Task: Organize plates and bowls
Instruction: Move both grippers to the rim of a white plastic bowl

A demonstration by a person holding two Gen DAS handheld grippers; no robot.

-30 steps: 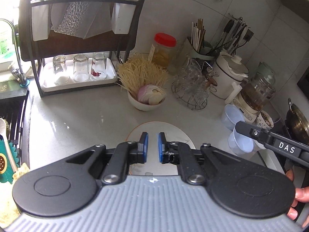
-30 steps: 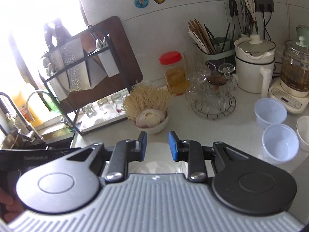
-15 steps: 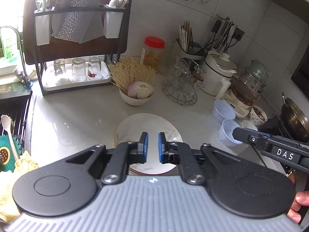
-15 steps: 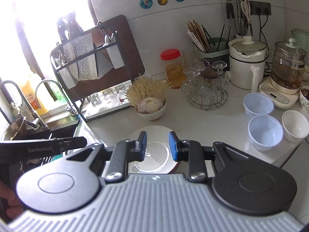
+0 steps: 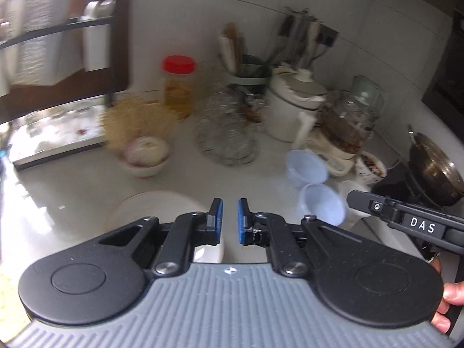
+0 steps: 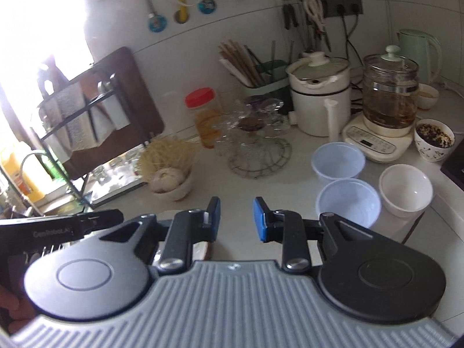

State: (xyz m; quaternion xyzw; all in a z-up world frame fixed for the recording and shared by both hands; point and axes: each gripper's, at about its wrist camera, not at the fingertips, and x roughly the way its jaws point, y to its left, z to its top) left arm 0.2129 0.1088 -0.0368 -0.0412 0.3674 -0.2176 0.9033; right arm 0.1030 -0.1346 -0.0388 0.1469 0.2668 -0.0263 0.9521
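Note:
A white plate (image 5: 156, 206) lies on the pale counter, partly hidden under my left gripper (image 5: 229, 217), which hangs above its right edge, shut, with nothing between its pads. Two pale blue plastic bowls (image 6: 337, 163) (image 6: 348, 203) and a white bowl (image 6: 406, 190) stand empty to the right. My right gripper (image 6: 236, 217) hovers left of them, open and empty. The left wrist view is blurred; both blue bowls (image 5: 307, 165) (image 5: 323, 204) show there beside a finger of the right gripper (image 5: 406, 220).
A white bowl of garlic (image 6: 171, 182) sits by the dish rack (image 6: 95, 121). Behind stand a red-lidded jar (image 6: 203, 116), a wire stand of glasses (image 6: 255, 142), a white pot (image 6: 319, 98) and a glass kettle (image 6: 388, 98). A wok (image 5: 435, 168) is at the right, the sink tap (image 6: 29, 159) at the left.
Both grippers have swung to the right along the counter. The plate has slid to the lower left of both views and the blue bowls have come nearer. The jaws stand as before.

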